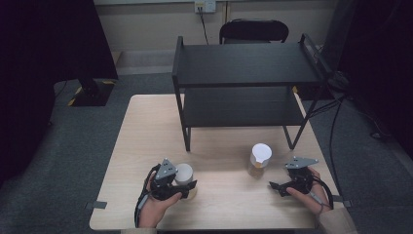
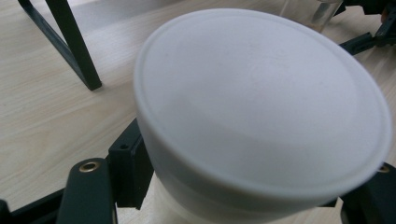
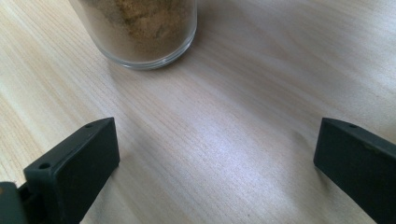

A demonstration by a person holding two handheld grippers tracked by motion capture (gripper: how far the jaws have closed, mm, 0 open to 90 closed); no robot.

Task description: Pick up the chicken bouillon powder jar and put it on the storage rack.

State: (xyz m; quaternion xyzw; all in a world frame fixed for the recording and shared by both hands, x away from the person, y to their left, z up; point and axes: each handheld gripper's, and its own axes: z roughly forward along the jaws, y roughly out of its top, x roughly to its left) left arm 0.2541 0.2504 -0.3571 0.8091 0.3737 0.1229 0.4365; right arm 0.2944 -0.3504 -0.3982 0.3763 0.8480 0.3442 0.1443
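A jar with a white lid (image 1: pixel 184 173) stands on the wooden table (image 1: pixel 146 146) at front left. My left gripper (image 1: pixel 188 182) grips it, one black jaw pressed on each side below the lid (image 2: pixel 261 102). A second jar (image 1: pixel 259 158) with a white lid, holding brown powder (image 3: pixel 140 23), stands at front right. My right gripper (image 1: pixel 279 179) rests low just right of that jar. It is open, nothing between its fingers (image 3: pixel 77 163), with the glass base a short way ahead of them.
A black two-tier shelf (image 1: pixel 243 68) stands on the far half of the table, both levels bare; one leg (image 2: pixel 74 51) is close to the left jar. A black chair (image 1: pixel 253 30) sits behind the table. Bare wood lies between the two jars.
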